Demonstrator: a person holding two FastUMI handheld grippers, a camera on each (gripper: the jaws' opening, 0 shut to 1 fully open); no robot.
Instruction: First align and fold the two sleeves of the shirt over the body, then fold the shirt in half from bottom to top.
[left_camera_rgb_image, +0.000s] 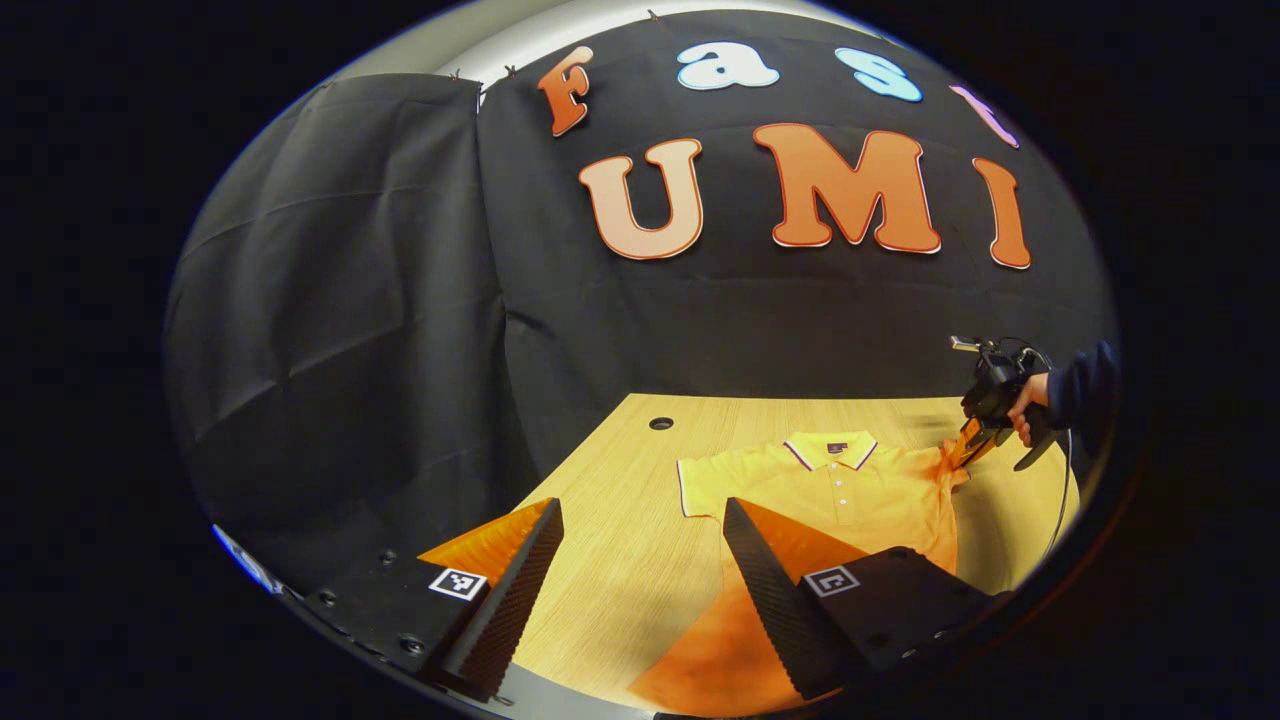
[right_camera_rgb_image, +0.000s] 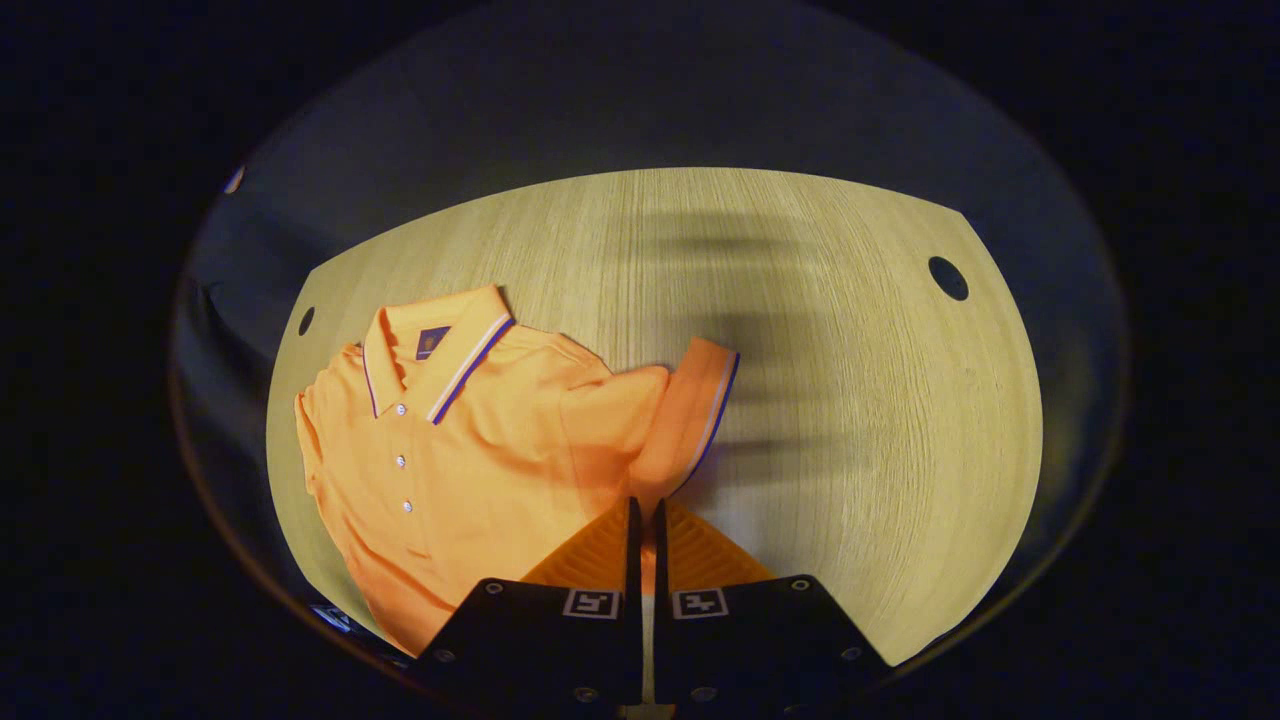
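Both right gripper (right_camera_rgb_image: 645, 520) fingers pinch sleeve (right_camera_rgb_image: 690, 420); left gripper (left_camera_rgb_image: 640, 560) spread.

No readable text is found on the shirt (right_camera_rgb_image: 470, 440): its neck label (right_camera_rgb_image: 433, 342) is too small to be made out. Square coded markers (right_camera_rgb_image: 590, 603) are carried on the gripper bodies, without legible characters.

The orange short-sleeved polo shirt (right_camera_rgb_image: 450, 440) is lying front-up on the pale wooden table (right_camera_rgb_image: 850, 400) (collar toward the black cloth wall (left_camera_rgb_image: 350, 300)), its sleeve (right_camera_rgb_image: 690, 420) lying beside the body.
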